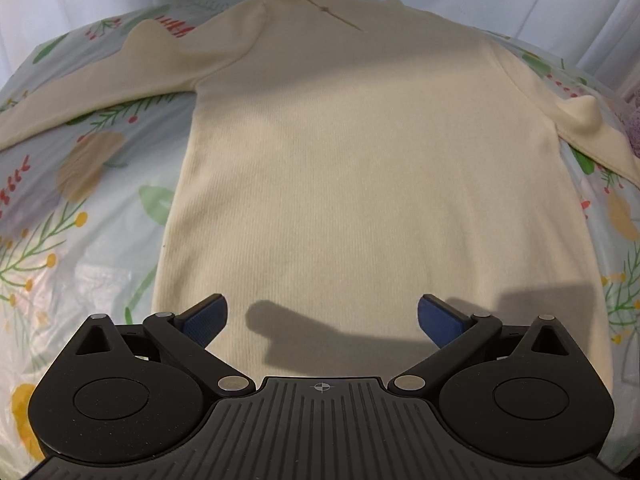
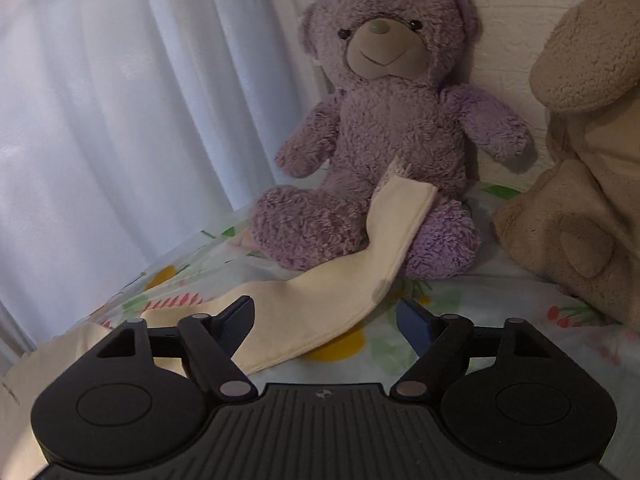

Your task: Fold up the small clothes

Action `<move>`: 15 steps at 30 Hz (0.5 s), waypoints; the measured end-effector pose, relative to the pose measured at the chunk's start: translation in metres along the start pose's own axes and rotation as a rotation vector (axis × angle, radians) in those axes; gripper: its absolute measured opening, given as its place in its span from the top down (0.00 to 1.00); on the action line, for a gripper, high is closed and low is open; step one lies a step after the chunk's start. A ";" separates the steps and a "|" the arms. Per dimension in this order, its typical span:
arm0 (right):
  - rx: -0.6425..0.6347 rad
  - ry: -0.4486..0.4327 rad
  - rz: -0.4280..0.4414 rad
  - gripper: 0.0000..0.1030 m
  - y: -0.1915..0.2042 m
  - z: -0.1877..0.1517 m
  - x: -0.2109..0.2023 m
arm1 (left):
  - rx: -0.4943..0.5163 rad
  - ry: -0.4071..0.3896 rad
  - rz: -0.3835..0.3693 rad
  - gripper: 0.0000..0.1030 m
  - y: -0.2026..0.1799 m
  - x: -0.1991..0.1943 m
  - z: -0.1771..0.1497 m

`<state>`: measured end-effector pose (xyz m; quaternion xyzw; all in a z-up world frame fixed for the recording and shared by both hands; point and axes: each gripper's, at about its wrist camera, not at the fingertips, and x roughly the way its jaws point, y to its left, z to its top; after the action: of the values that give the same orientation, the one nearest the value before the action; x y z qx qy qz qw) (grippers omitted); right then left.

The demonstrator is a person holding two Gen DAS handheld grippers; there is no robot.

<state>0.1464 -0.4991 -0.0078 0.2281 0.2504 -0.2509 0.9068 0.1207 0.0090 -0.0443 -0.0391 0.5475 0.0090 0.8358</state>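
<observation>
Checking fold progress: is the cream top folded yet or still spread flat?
Spread flat. The cream top lies open on the floral sheet, both sleeves out; one sleeve reaches the purple bear.

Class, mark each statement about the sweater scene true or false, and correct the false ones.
1. The sweater lies flat on a floral sheet. True.
2. One sleeve end rests against the purple bear. True.
3. The left gripper is shut on the hem. False: its fingers are apart, holding nothing.
4. The purple bear lies face down. False: it sits upright.
5. The right gripper is open. True.
</observation>
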 end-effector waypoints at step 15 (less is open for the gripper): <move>0.301 0.047 -0.035 0.92 -0.055 0.016 0.097 | 0.001 -0.016 0.075 0.00 -0.007 0.026 0.011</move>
<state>0.1933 -0.5834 -0.0667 0.3627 0.2353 -0.2960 0.8518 0.1417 0.0021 -0.0634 -0.0180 0.5417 0.0401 0.8394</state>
